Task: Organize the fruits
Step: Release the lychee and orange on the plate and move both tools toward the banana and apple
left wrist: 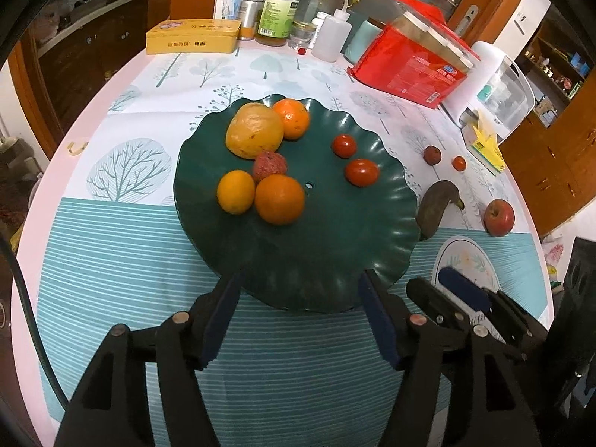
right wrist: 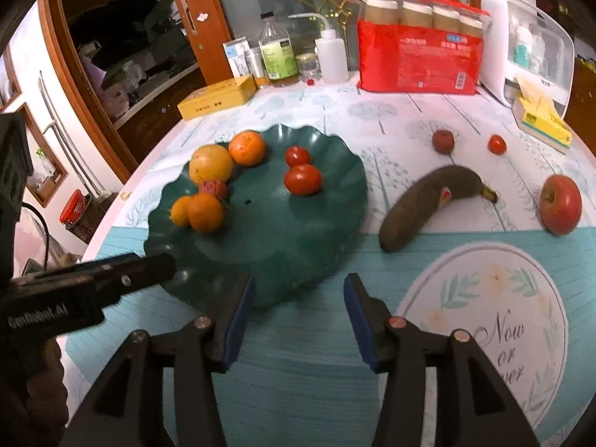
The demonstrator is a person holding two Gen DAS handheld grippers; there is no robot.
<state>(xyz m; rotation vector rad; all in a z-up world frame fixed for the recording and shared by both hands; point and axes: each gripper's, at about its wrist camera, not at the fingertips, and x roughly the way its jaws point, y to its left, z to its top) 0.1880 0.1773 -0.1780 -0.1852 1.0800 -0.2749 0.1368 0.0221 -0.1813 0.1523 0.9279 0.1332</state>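
A counter [left wrist: 123,260] under a patterned cloth is seen, with a green scalloped plate [left wrist: 298,246] on it. Oranges [left wrist: 279,199], a lychee and tomatoes [left wrist: 361,172] are gathered on the plate. A browned banana [right wrist: 421,205] and apple [right wrist: 560,204] are left beside it. Both the left tongs [left wrist: 298,287] and the right tongs [right wrist: 300,287] are held partly open and empty.

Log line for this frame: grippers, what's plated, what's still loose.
left gripper: open, empty | right gripper: open, empty | green plate: seven fruits | off plate: banana, apple
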